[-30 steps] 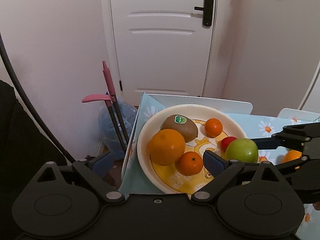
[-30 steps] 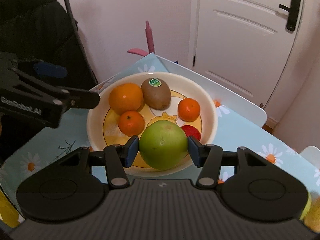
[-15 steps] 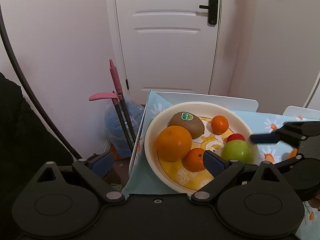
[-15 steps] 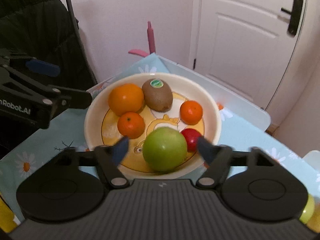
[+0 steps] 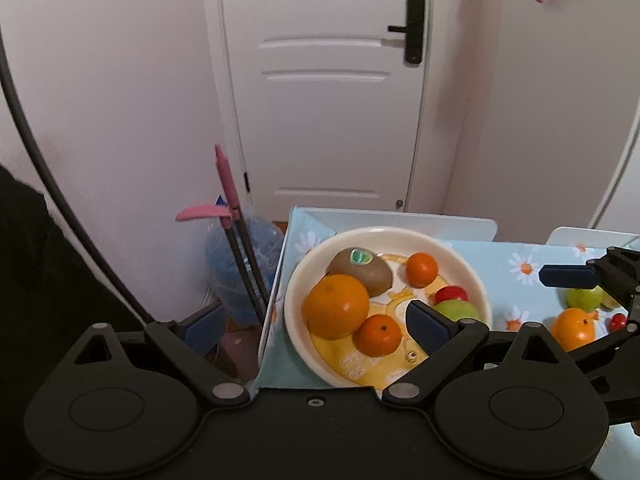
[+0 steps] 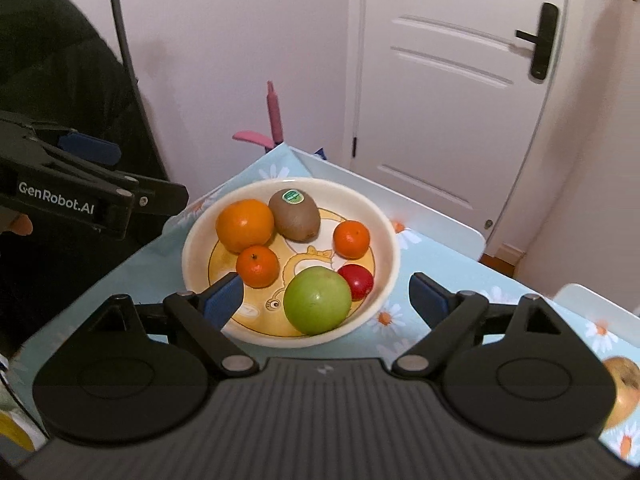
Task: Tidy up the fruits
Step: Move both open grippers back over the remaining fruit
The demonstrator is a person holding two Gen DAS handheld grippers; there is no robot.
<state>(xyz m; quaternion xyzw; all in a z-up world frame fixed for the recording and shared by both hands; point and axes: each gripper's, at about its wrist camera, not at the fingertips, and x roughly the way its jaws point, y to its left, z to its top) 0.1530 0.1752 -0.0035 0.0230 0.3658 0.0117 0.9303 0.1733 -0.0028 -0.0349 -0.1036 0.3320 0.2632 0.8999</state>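
A cream bowl [image 6: 390,240] [image 5: 478,286] on the blue daisy tablecloth holds a green apple [image 6: 317,300] [image 5: 458,309], a large orange [image 6: 245,225] [image 5: 335,311], a kiwi [image 6: 294,220] [image 5: 362,271], two small tangerines [image 6: 257,266] [image 6: 351,239] and a small red fruit [image 6: 357,281]. My right gripper [image 6: 326,298] is open and empty, just behind the apple. My left gripper [image 5: 316,322] is open and empty at the bowl's left side.
More fruit lies on the table right of the bowl: a green apple [image 5: 584,298], an orange [image 5: 573,328], a small red fruit [image 5: 618,321] and a brownish fruit [image 6: 622,394]. A table edge [image 5: 276,280] drops off left. A pink-handled broom [image 5: 228,184] and door [image 5: 332,80] stand behind.
My right gripper opened and let go of the green apple, which now rests in the bowl. The gripper drew back. My left gripper rose and pulled back slightly.
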